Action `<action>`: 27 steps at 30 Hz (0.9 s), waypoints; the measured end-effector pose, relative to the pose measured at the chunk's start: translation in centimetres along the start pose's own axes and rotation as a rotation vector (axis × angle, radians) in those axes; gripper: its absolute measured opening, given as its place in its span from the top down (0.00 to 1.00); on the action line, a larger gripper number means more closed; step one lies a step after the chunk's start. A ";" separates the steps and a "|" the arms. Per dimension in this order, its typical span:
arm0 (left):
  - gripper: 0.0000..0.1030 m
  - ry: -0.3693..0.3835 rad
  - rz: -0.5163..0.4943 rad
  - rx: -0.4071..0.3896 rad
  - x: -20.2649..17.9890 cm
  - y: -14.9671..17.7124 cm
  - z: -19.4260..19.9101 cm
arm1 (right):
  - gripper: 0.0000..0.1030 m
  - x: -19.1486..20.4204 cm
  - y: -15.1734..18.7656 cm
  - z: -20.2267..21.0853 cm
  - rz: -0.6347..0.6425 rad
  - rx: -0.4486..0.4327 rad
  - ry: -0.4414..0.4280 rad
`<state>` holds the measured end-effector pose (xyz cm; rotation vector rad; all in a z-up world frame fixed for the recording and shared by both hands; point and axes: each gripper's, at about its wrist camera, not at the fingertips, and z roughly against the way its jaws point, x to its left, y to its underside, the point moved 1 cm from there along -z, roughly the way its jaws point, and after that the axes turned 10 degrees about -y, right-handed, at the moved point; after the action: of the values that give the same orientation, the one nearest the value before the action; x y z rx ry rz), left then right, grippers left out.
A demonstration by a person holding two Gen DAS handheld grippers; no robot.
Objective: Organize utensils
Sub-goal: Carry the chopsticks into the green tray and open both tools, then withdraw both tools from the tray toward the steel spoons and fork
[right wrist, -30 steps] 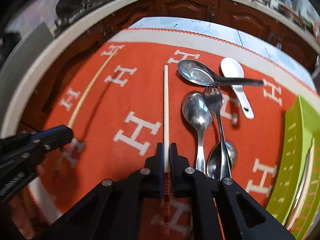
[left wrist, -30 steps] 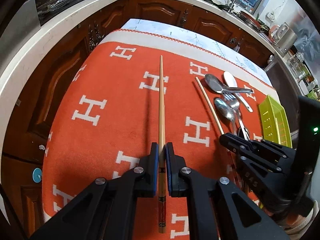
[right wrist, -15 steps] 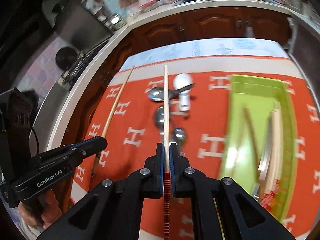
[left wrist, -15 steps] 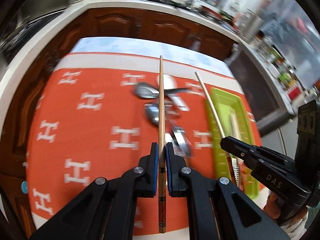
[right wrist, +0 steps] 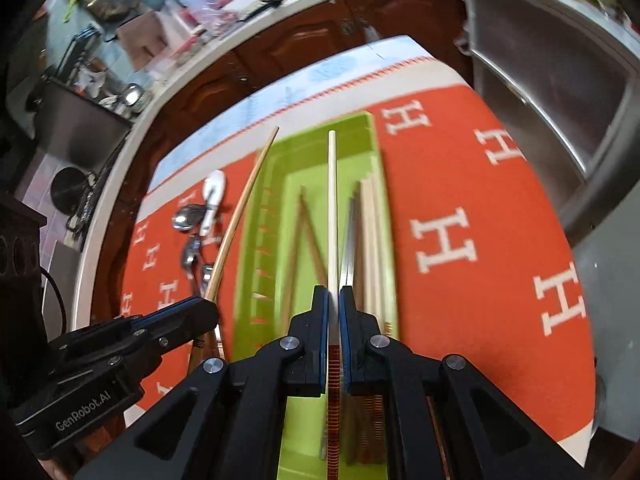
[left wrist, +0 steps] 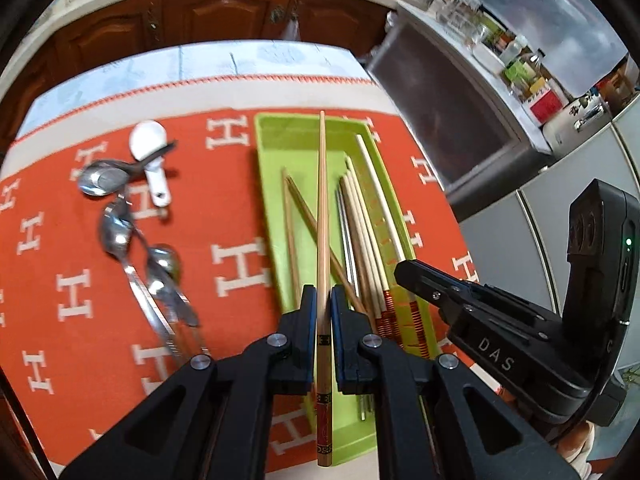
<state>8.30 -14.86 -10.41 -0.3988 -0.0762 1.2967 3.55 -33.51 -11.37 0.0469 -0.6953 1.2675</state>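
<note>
My left gripper [left wrist: 323, 296] is shut on a tan bamboo chopstick [left wrist: 322, 200] with a red patterned end. It hangs above the green tray [left wrist: 288, 140], lengthwise along it. My right gripper [right wrist: 333, 296] is shut on a pale chopstick [right wrist: 332, 200] with an orange striped end, also over the green tray [right wrist: 256, 240]. Several chopsticks [left wrist: 360, 216] lie in the tray. In the left wrist view the right gripper [left wrist: 400, 272] sits over the tray's right rim. In the right wrist view the left gripper [right wrist: 212, 310] holds its tan chopstick [right wrist: 240, 216] over the left rim.
Metal spoons and a fork [left wrist: 116, 232] and a white ceramic spoon [left wrist: 150, 148] lie on the orange H-patterned cloth [left wrist: 240, 268], left of the tray. A steel appliance [left wrist: 460, 120] stands past the table's right edge. Wooden cabinets [left wrist: 200, 12] line the far side.
Both grippers have swung right from over the bare cloth and the spoons to over the green tray, each carrying its chopstick. The grips have not changed.
</note>
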 end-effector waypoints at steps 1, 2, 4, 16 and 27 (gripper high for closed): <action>0.94 0.003 -0.002 0.008 -0.3 -0.2 -0.4 | 0.94 -0.4 0.1 -0.2 -0.011 0.008 -0.002; 0.89 0.002 -0.005 0.017 -0.4 -0.1 -0.7 | 0.94 -0.5 0.0 -0.6 -0.016 0.015 -0.001; 0.76 -0.004 -0.005 0.025 -0.6 0.1 -0.8 | 0.89 -0.6 -0.4 -1.2 -0.014 0.013 0.004; 0.54 -0.098 0.017 -0.041 2.2 1.3 2.0 | 0.67 0.8 -0.1 -0.6 0.011 -0.017 -0.021; 0.48 -0.162 0.107 -0.067 6.9 2.6 4.3 | 0.67 3.6 1.5 0.8 0.078 -0.029 -0.034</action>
<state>6.64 -6.76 -8.40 -0.3583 -0.2375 1.4340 2.27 -30.22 -9.40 0.0181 -0.7511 1.3332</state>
